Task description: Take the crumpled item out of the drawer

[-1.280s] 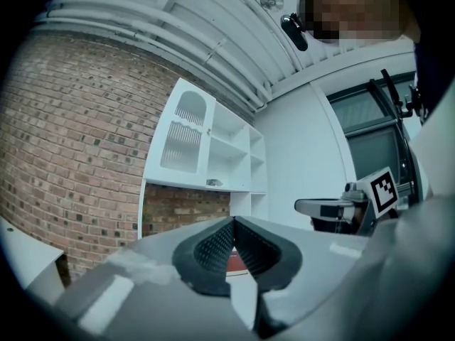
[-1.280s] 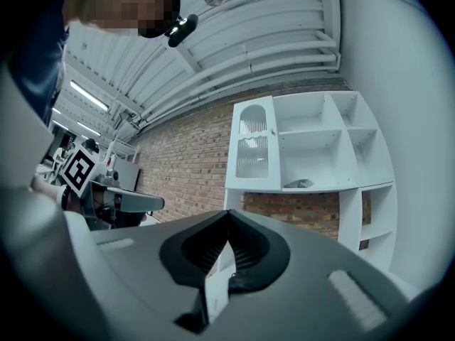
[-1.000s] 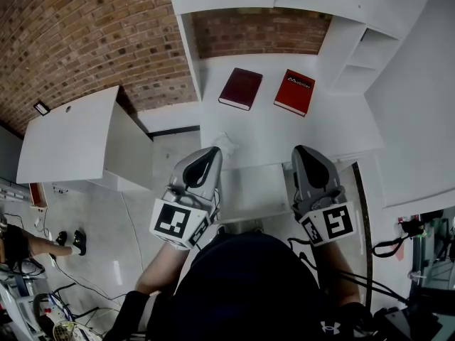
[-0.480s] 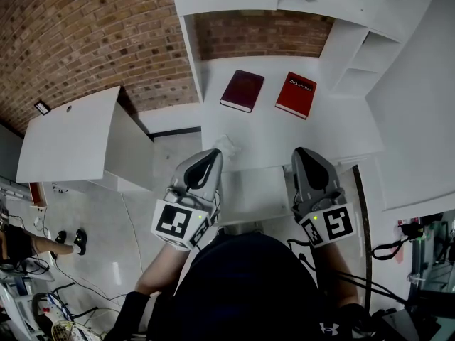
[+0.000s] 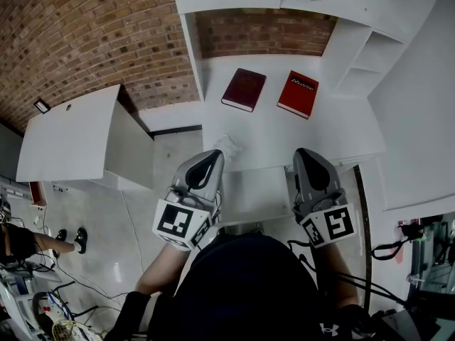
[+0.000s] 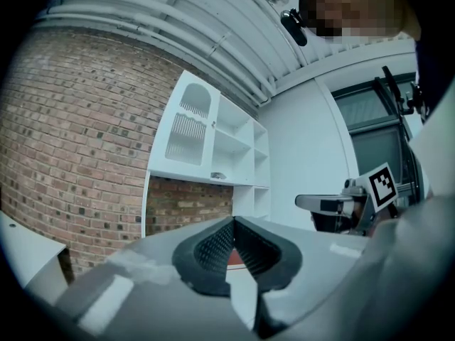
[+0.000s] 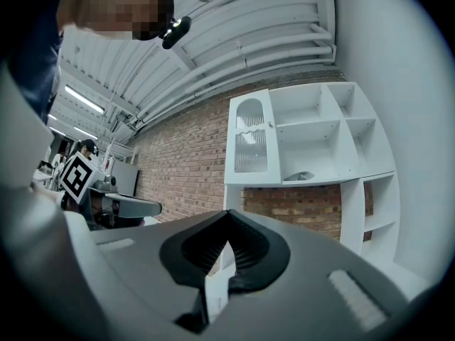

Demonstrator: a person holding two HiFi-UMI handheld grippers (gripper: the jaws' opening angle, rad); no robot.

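In the head view a small crumpled white item (image 5: 227,146) lies at the front left corner of the white desk (image 5: 334,137). The tips of my left gripper (image 5: 212,155) are just short of it, and in the left gripper view (image 6: 233,220) the jaws meet with nothing between them. My right gripper (image 5: 304,153) is level with the left one at the desk's front edge, its jaws (image 7: 227,215) also touching and empty. Between the two grippers a white drawer (image 5: 250,192) juts out from under the desk edge. What is inside it I cannot make out.
A dark red book (image 5: 243,89) and a red book (image 5: 298,94) lie further back on the desk. White shelving (image 5: 355,55) rises at the right, and a white cabinet (image 5: 71,133) stands at the left before a brick wall (image 5: 92,34). Cables (image 5: 43,304) lie on the floor.
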